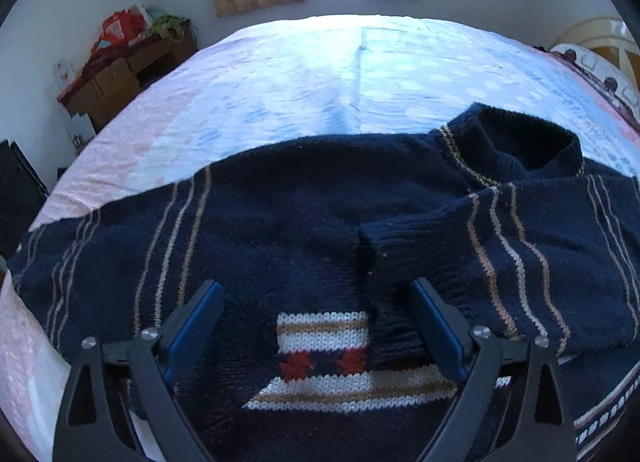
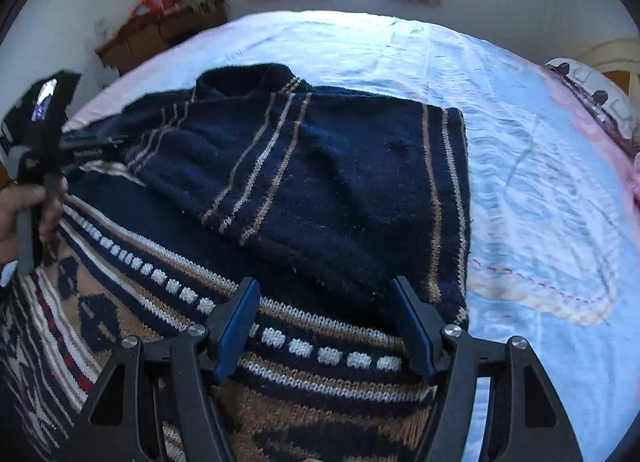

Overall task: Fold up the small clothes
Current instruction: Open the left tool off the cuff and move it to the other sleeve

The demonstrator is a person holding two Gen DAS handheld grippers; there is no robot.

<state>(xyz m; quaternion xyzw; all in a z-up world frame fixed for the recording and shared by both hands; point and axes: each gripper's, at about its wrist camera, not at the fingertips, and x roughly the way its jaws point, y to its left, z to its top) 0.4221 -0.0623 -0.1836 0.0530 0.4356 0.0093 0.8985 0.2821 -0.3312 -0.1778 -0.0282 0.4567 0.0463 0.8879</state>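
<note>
Both claws hover released above the navy knitted sweater [image 1: 304, 217]: left claw [image 1: 316, 326] over the folded-in sleeve cuff [image 1: 394, 258], right claw [image 2: 324, 322] clear, so folds lie flat on the bed [image 1: 320, 73].

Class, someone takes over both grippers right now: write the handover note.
Left gripper: open over the sweater, cuff of the folded-in sleeve between its fingers, unpinched.
Right gripper: open above the sweater's patterned band, holding nothing.
Sweater lies flat on the bed, collar towards the window.
Done: both sleeves folded across the body.
Left: fold the body in half, tidy.
</note>
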